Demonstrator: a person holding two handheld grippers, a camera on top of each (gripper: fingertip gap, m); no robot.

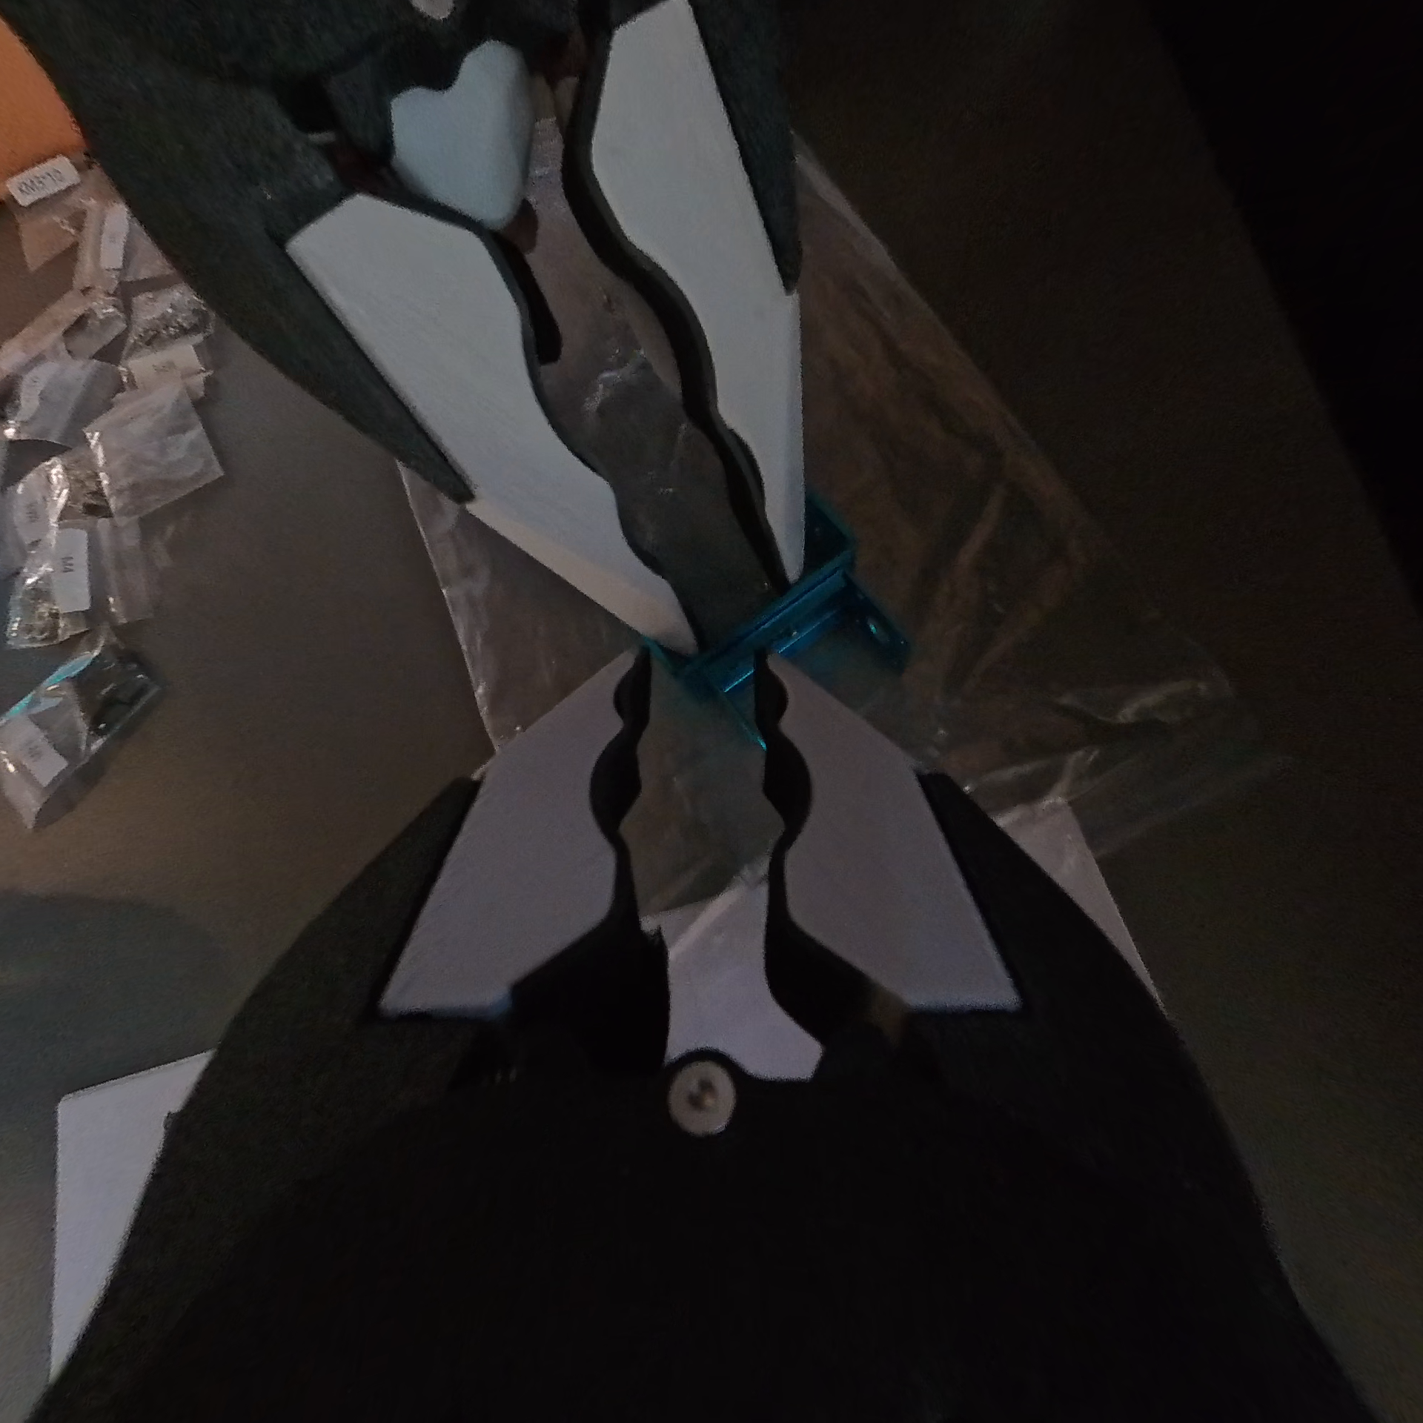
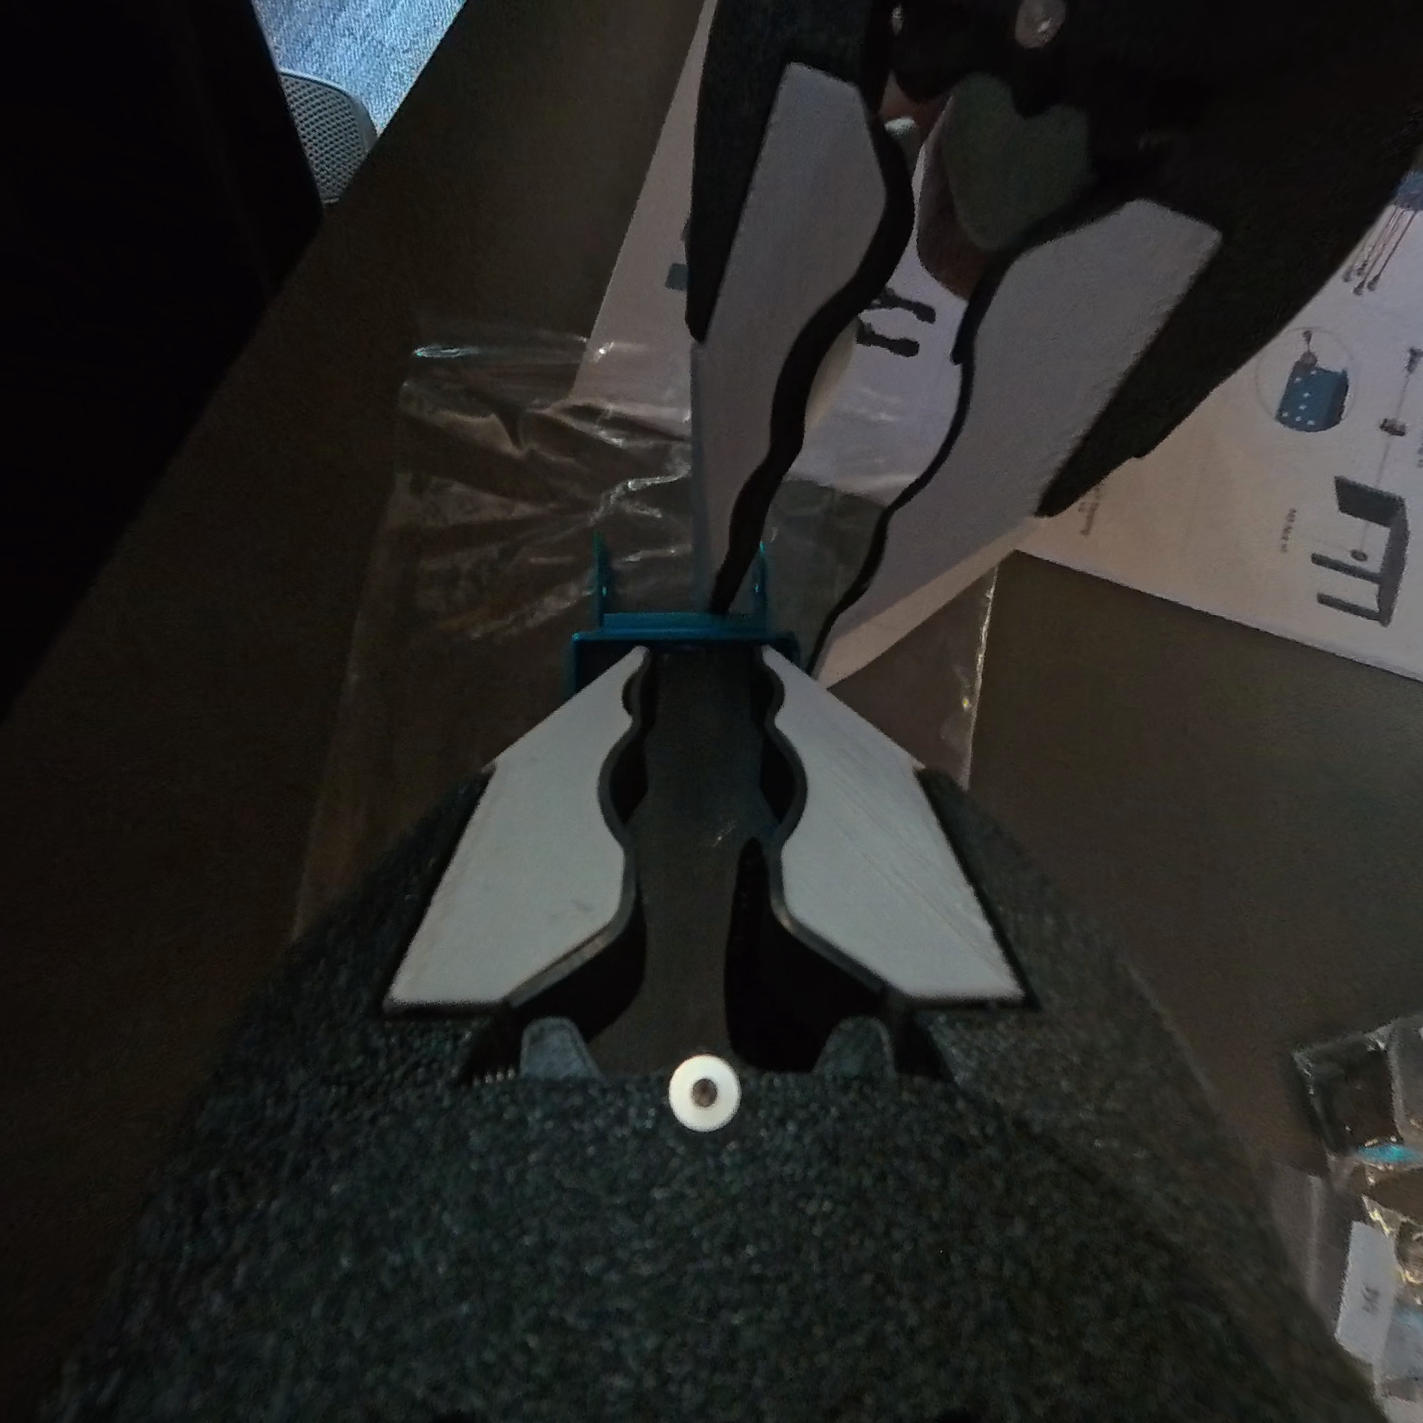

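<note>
**Two grippers meet at a blue bracket**

The left gripper (image 1: pixel 704 654) and right gripper (image 2: pixel 702 651) both close on a small blue metal bracket (image 1: pixel 801 616), at opposite ends, above a crinkled clear plastic bag (image 1: pixel 962 539). The bracket looks light, rigid and slick; its flat flanges seem the best hold. Dim light hides the contact faces.

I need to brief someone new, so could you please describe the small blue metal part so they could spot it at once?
On the dark table lies a crumpled clear plastic sheet. Over it the left gripper and right gripper meet tip to tip at the blue metal bracket, the only bright blue, hard-edged piece there.
</note>
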